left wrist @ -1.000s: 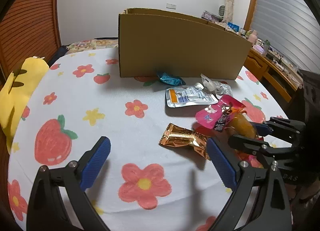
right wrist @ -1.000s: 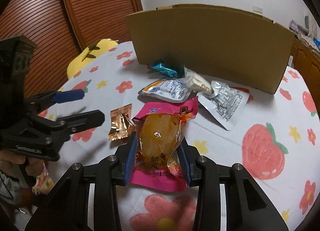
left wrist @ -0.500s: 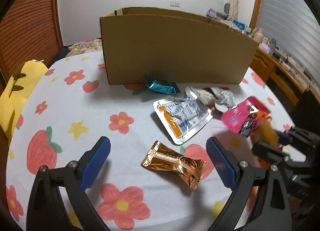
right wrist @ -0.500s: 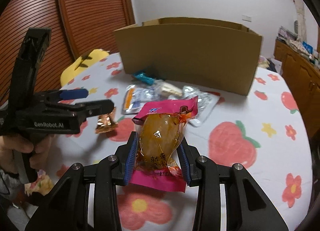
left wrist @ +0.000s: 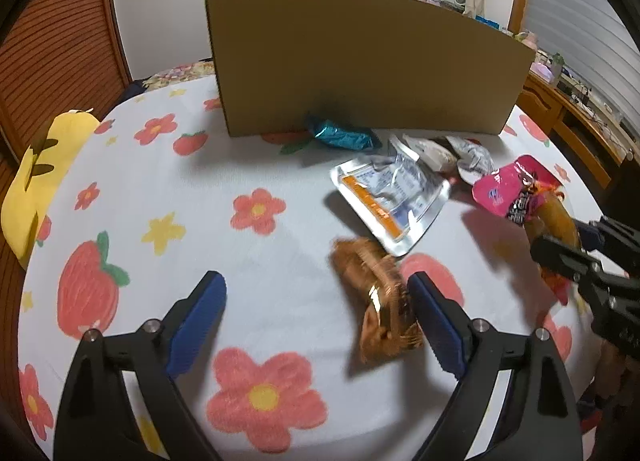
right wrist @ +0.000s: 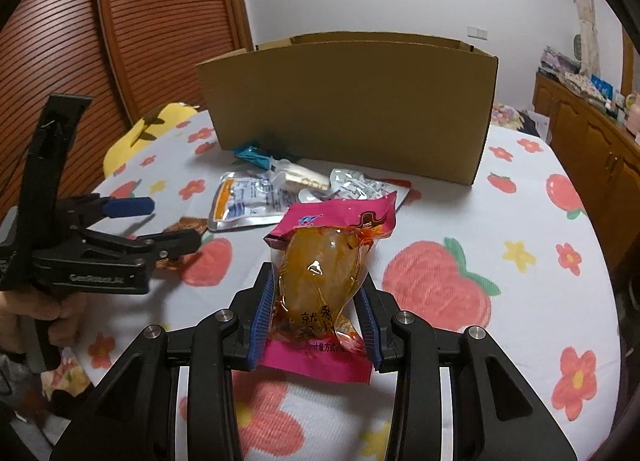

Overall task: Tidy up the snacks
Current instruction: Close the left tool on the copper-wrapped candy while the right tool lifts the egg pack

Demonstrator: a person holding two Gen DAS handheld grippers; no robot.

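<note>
From the left wrist, a round table under a white cloth printed with strawberries and flowers fills the view, with a slatted wooden door at left, a white wall behind and a wooden sideboard at right; a cardboard box stands at the far side and a yellow cushion lies at the left edge. The left gripper is spread wide and holds nothing; the gold wrapper, which half a second ago lay crosswise between the pads, now sits blurred just beside the right pad, its long axis running away from the camera. From the right wrist, the same cloth, box and door appear. The right gripper stays clamped on the pink snack pouch, held off the cloth with its long axis along the fingers and its pink top pointing at the box, which looms nearer than before.
</note>
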